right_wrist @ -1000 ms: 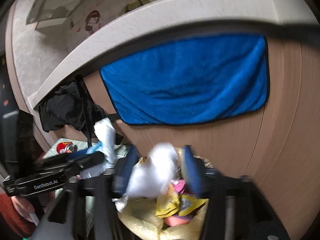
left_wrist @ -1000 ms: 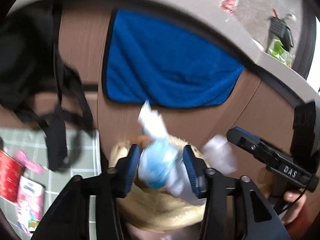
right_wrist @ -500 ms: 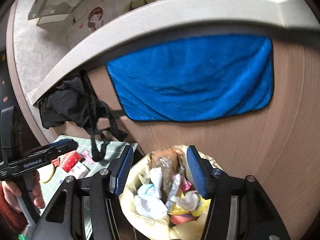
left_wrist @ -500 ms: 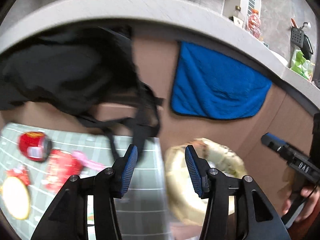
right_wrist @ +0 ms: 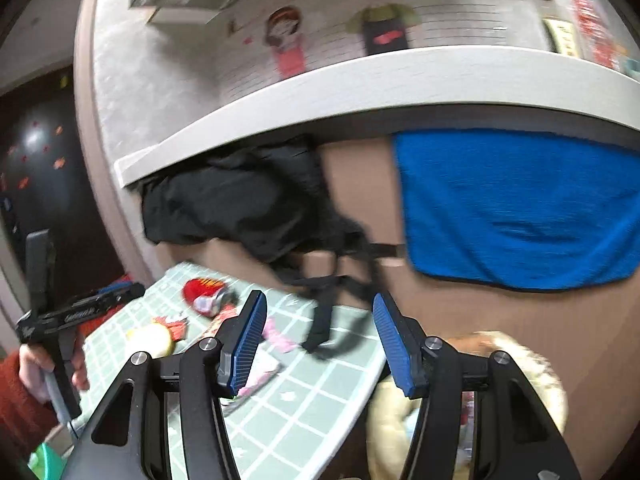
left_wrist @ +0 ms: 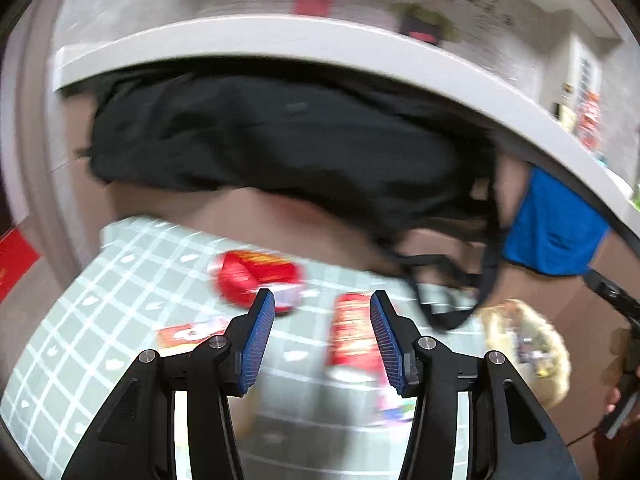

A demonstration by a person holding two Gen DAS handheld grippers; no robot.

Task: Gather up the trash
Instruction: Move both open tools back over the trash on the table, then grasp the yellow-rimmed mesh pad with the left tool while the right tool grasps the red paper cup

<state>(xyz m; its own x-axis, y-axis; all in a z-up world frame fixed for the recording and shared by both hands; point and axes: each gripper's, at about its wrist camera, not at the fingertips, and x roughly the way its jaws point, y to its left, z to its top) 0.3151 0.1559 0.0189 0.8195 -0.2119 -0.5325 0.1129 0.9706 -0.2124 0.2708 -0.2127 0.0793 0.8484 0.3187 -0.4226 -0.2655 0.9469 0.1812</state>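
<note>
Trash lies scattered on a green checked mat (left_wrist: pixel 132 280) on the floor: crushed red can (left_wrist: pixel 256 276) at the far side, upright-looking red snack packet (left_wrist: pixel 352 340) right of it, flat red-and-white wrapper (left_wrist: pixel 188 334) nearer on the left, pink wrapper (right_wrist: pixel 280 338) and a pink-white packet (right_wrist: pixel 260 376) toward the near right of the mat, pale round yellowish thing (right_wrist: pixel 150 338) on the left part. All blurred, labels unreadable

Trash bag (right_wrist: pixel 536 368), pale yellow, stands just off the right edge of the mat against the brown cabinet front; coloured scraps show inside, contents too blurred to name

Left gripper (left_wrist: pixel 322 340) hangs above the mat with jaws parted about halfway, nothing between the blue pads; red packet shows through the gap but lies on the mat beyond, not gripped. Right gripper (right_wrist: pixel 320 344) has jaws wide apart, empty, over the mat's right edge with the bag at its right finger. In the right wrist view a hand (right_wrist: pixel 48 368) in a red sleeve (right_wrist: pixel 20 408) holds the left gripper's handle at far left

Black bag (left_wrist: pixel 280 148) with dangling straps hangs from under the pale countertop (left_wrist: pixel 280 36) behind the mat, straps reaching the mat's far right corner. Blue towel (right_wrist: pixel 520 208) hangs on the cabinet front right of the black bag, above the trash bag. Wall above the counter carries cartoon stickers (right_wrist: pixel 286 40) of two figures
</note>
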